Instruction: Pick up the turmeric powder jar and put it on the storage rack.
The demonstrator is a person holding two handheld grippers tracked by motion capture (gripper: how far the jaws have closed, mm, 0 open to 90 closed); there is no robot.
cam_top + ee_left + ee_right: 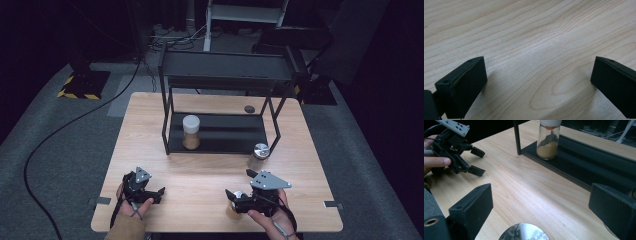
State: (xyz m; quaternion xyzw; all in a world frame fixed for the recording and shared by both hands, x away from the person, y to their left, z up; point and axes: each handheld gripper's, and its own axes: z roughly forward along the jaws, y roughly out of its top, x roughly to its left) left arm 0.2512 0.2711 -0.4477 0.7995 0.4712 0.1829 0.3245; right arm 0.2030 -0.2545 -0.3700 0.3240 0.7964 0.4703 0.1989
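Observation:
A silver-lidded jar point(524, 233) stands low between the wide-apart jaws of my right gripper point(540, 195), and neither pad is seen touching it. From above, that jar point(233, 209) sits under the right gripper point(237, 183) near the table's front edge. My left gripper point(159, 195) rests at the front left, open over bare wood point(538, 66); it also appears farther off point(482, 162) in a person's hand. A white-lidded jar of brown powder point(191, 131) point(547, 138) stands on the rack's lower shelf. Another silver-lidded jar point(258, 155) is on the table by the rack's front right leg.
A black two-tier metal rack point(225, 65) stands at the back of the wooden table point(200, 170), its lower shelf point(584, 162) ahead of the right gripper. A small dark disc point(248, 108) lies behind the rack. Cables run over the grey floor to the left.

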